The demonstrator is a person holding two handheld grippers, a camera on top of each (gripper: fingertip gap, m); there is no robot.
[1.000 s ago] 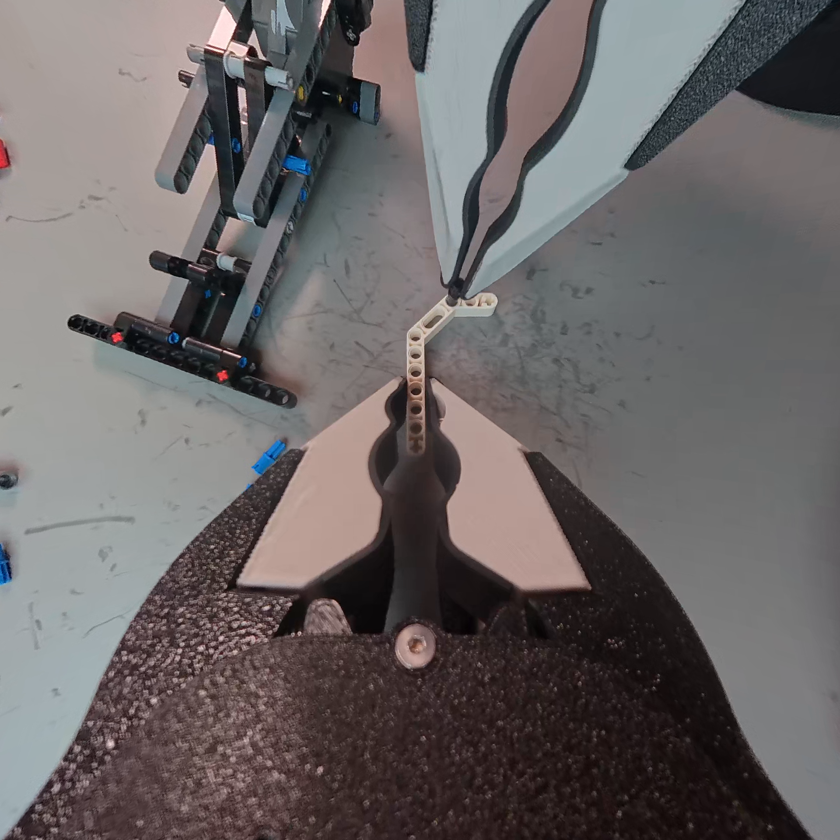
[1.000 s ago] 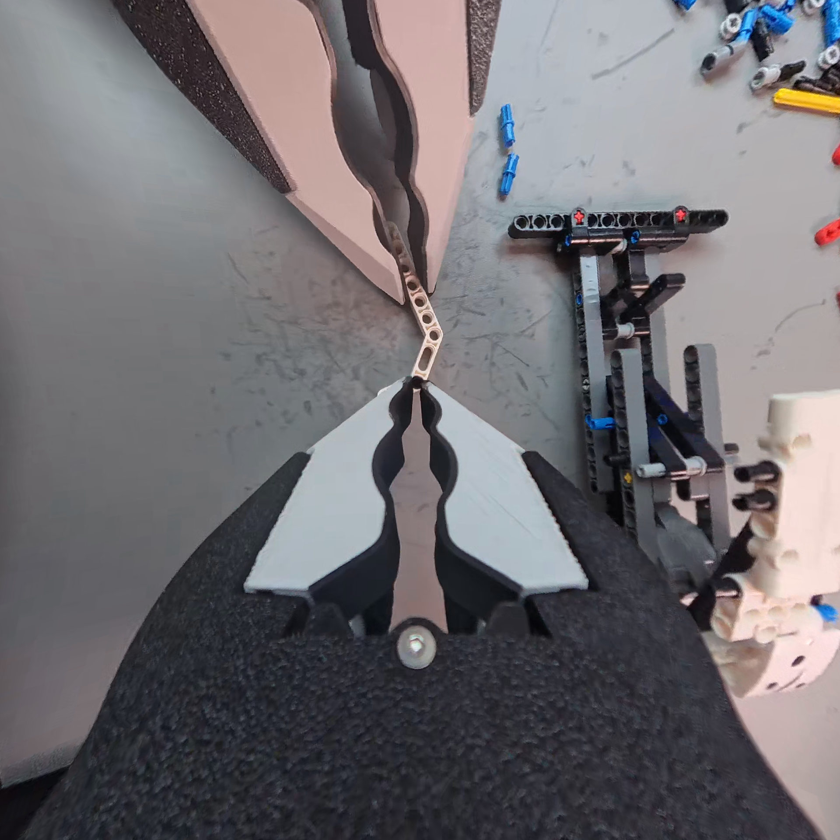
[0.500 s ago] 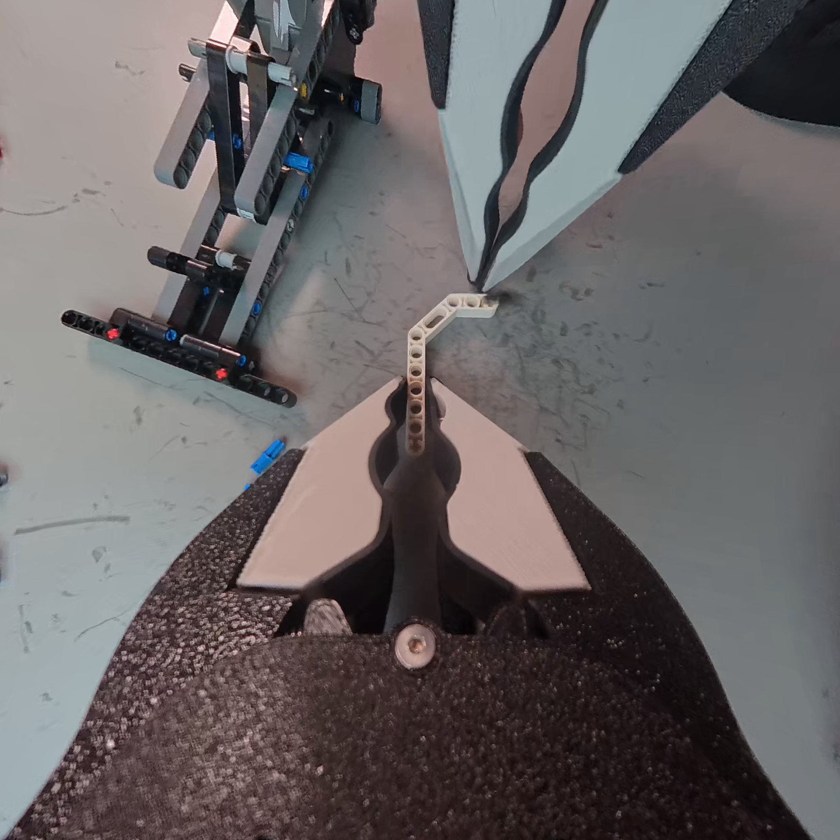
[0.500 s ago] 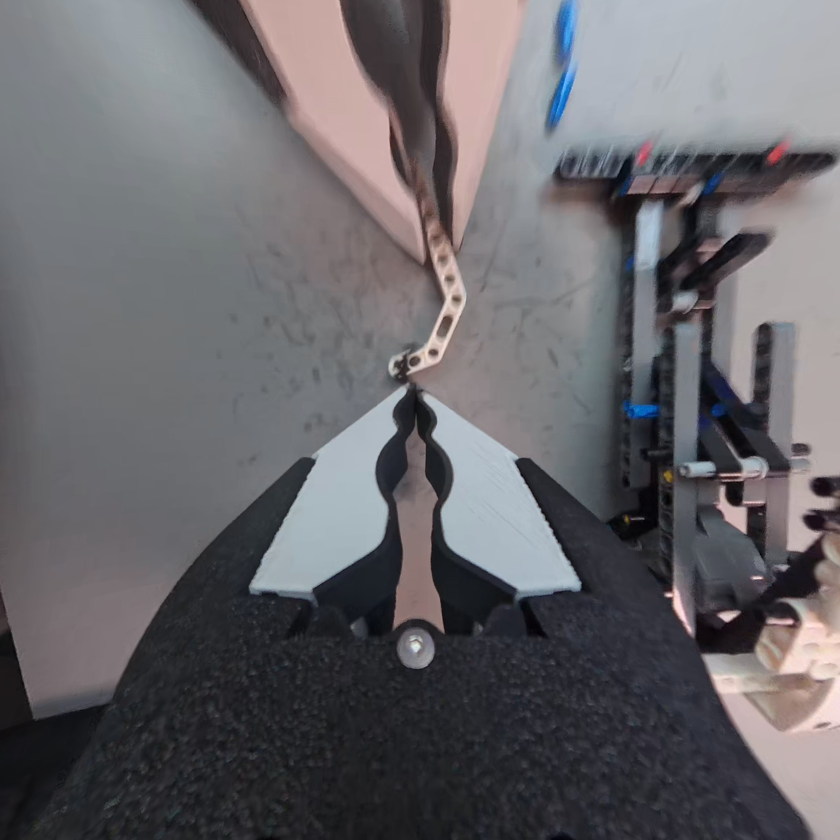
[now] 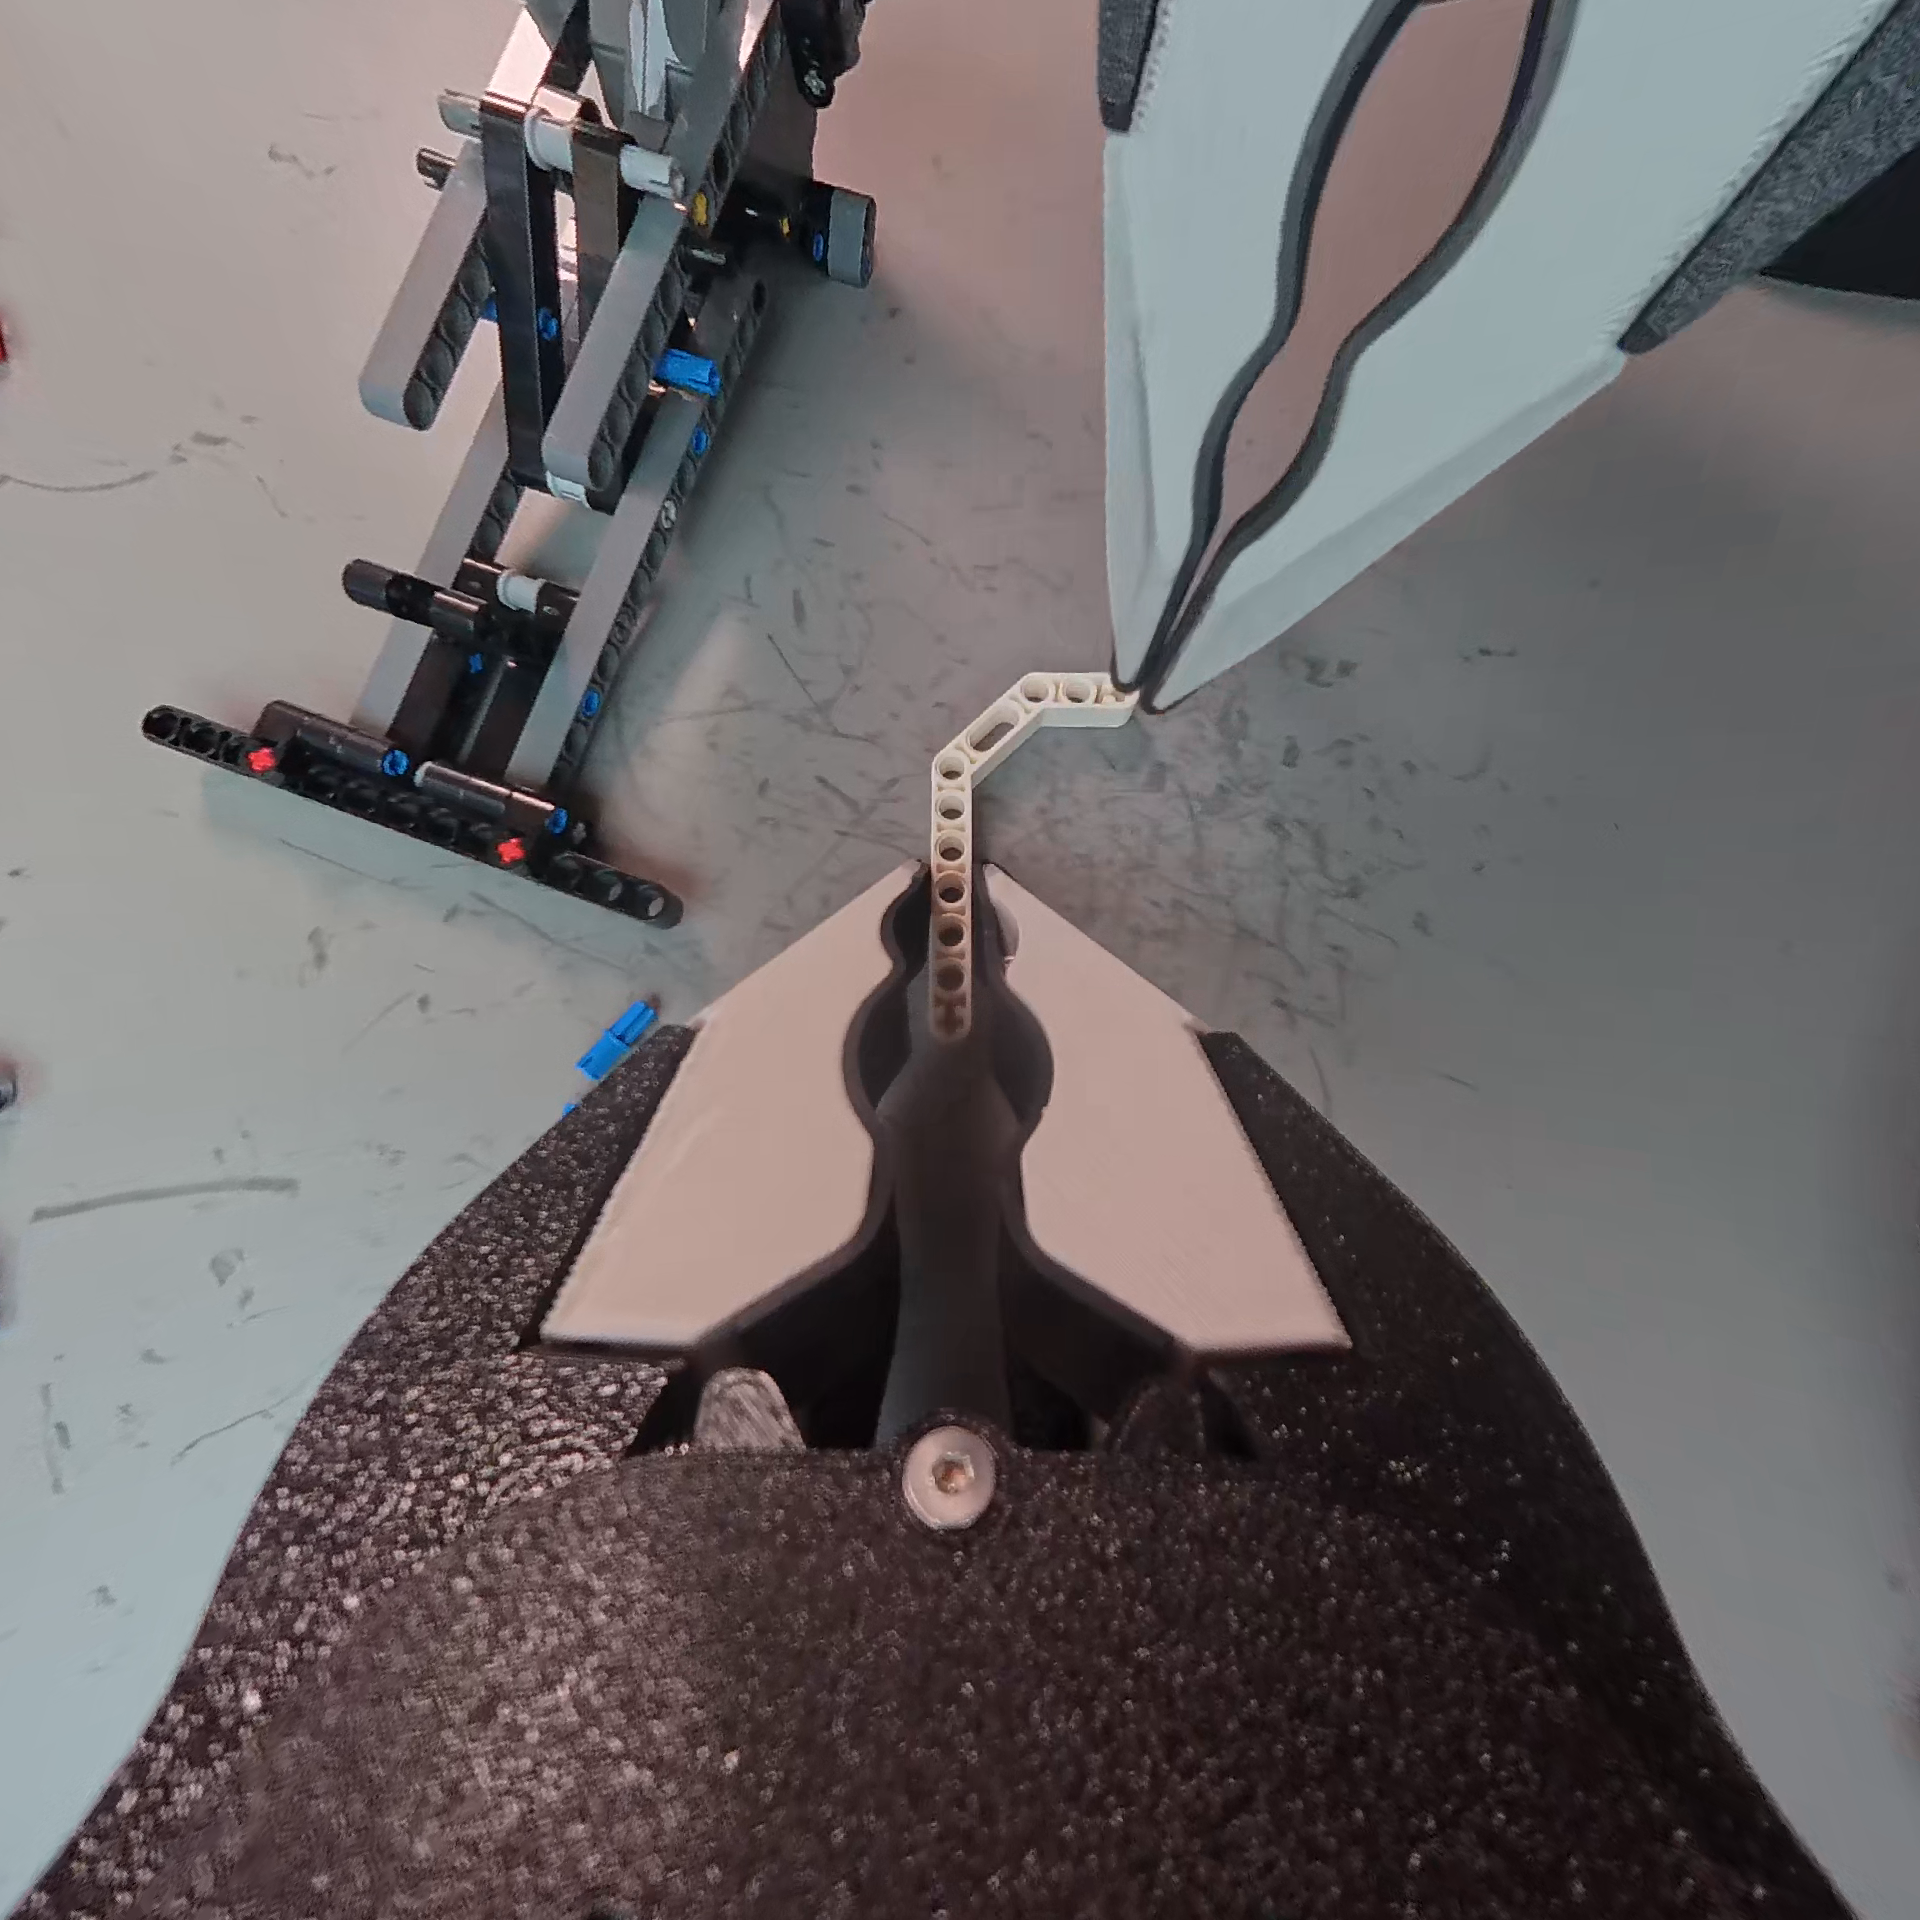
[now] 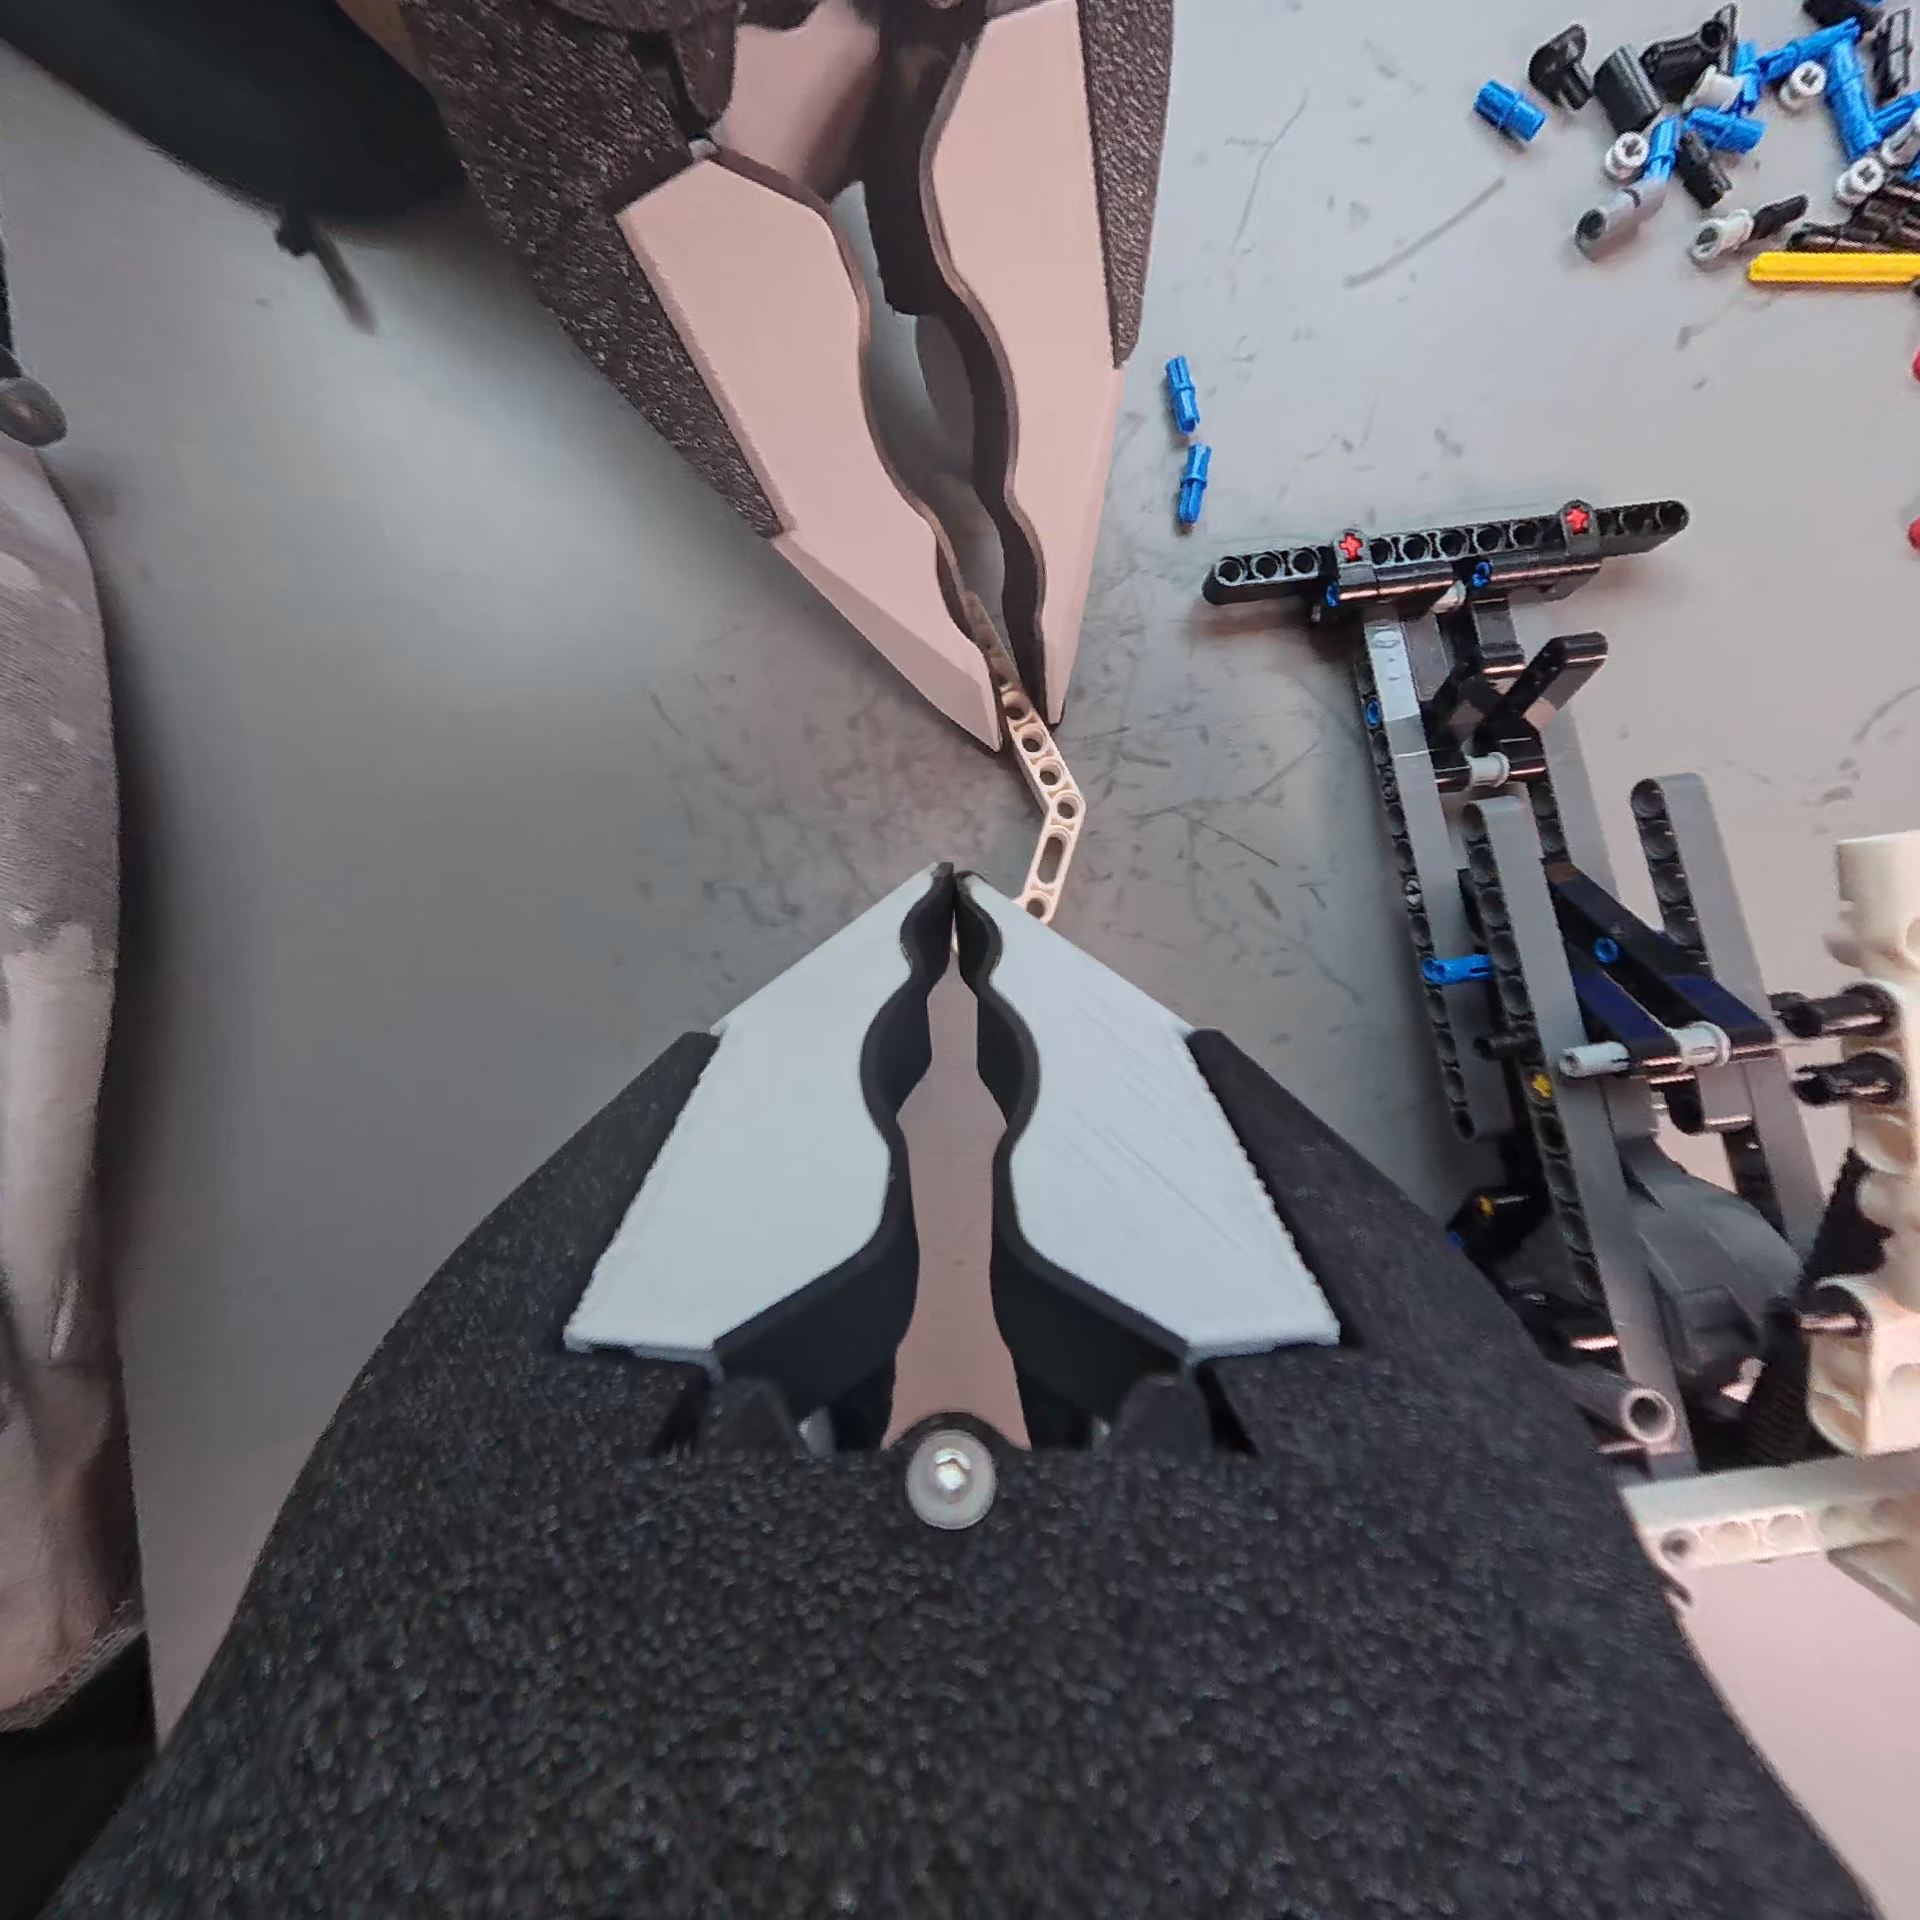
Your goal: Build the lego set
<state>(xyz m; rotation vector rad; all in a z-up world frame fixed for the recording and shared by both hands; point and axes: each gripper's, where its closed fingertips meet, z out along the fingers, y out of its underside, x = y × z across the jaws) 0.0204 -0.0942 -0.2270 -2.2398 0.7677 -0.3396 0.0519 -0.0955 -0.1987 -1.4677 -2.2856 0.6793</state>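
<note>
The left hand-held gripper [image 5: 951, 868] is clenched on the straight end of a bent white beam [image 5: 971, 774], so that the angled end juts out past the fingertips, above the grey counter [image 5: 1558, 935]. Held this way, the free end and its holes are exposed for the other tool to work on.

The right hand-held gripper [image 6: 954, 873] has its tips pressed together right at that free end. In the left wrist view the tips meet the beam's last hole; in its own view the beam passes just beside and behind the right finger. Whether it pinches a small pin or the beam itself, or nothing, is too small to tell. It looks like a peg is being set or pushed into the end hole, but that is a guess.

The half-built model [image 6: 1507, 831], a frame of grey and black beams, lies on the counter apart from both tools. Two blue pins [image 6: 1184, 436] lie near it, and a heap of loose parts [image 6: 1714, 114] sits farther off. A white assembly [image 6: 1870, 1195] is at the model's other end.

No counter edge shows. The counter under the beam is bare, with open room to move on the side away from the model.
</note>
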